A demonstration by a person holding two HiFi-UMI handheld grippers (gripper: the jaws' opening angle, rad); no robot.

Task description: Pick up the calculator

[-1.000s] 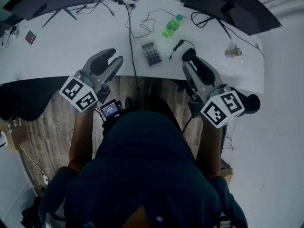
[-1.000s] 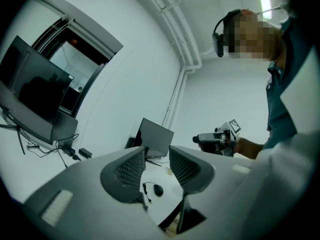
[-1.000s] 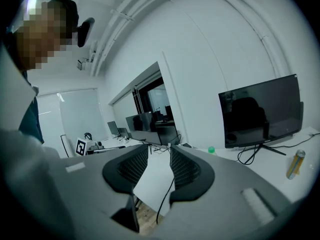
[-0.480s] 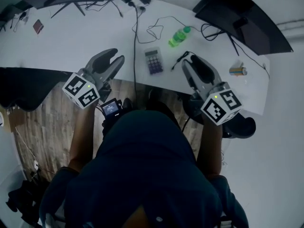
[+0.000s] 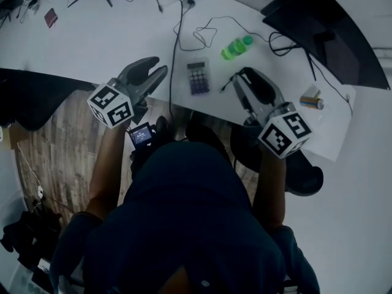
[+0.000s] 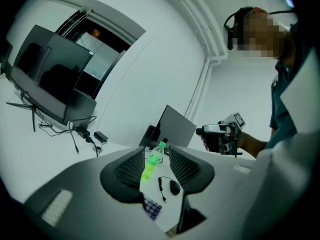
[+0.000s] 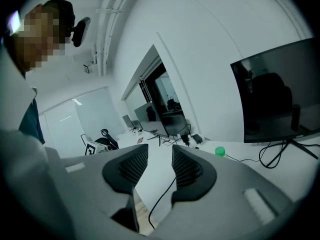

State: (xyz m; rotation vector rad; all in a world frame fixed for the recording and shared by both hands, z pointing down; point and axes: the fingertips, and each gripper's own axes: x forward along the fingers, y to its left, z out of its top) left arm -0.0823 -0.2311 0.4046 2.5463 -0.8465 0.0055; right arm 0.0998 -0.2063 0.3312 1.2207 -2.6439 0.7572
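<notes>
Lying on the desk (image 5: 92, 48) by its near edge, between the left claw (image 5: 154, 68) and the right claw (image 5: 243, 77), both seen with jaws apart and empty, the calculator (image 5: 198, 78) should be reached slowly and squeezed by its long sides.

walls (image 7: 200, 59): white | floor (image 5: 55, 146): wood planks | desk (image 5: 92, 41): long, white | monitor (image 5: 331, 35): dark
</notes>
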